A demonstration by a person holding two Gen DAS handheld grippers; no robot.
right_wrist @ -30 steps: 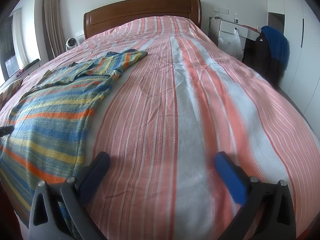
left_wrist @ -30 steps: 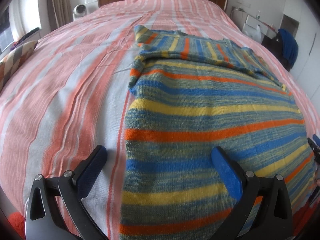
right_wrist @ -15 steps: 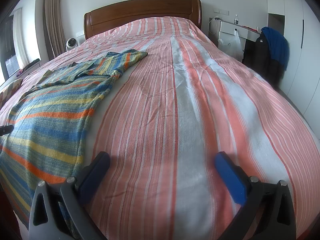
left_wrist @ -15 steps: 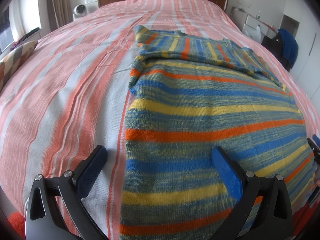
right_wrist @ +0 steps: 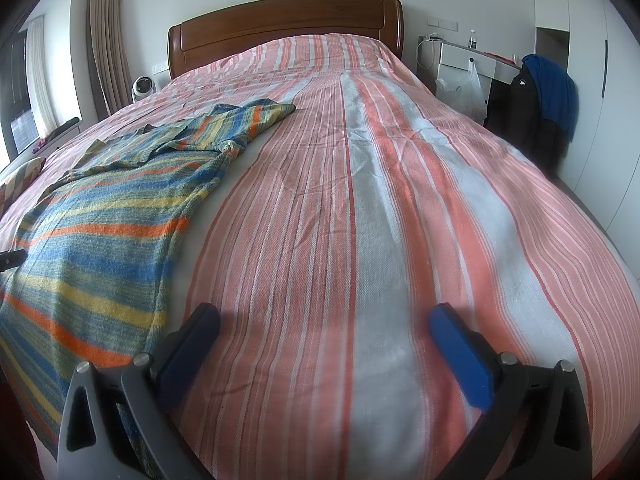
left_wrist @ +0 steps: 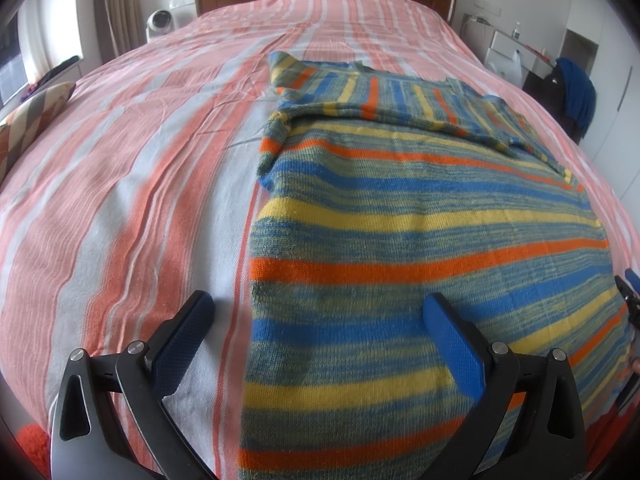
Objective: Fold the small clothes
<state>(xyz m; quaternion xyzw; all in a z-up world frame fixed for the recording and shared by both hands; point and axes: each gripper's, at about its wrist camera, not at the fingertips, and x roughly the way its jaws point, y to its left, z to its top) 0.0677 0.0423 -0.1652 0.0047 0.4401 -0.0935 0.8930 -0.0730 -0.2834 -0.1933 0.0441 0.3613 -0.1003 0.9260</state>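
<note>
A knitted sweater with blue, yellow, orange and green stripes lies flat on the bed, sleeves folded across its upper part. My left gripper is open just above the sweater's near left edge, one finger over the bedspread and the other over the knit. In the right wrist view the same sweater lies at the left. My right gripper is open over bare bedspread to the sweater's right, holding nothing. Part of the right gripper shows at the left view's right edge.
The bed has a pink, orange and white striped cover and a wooden headboard. A patterned cushion lies at the left edge. A small fan, a white desk with a plastic bag, and a chair with blue clothing stand around it.
The right wrist view has shifted slightly, so the sweater sits a little further left and lower. The left gripper has stayed put.
</note>
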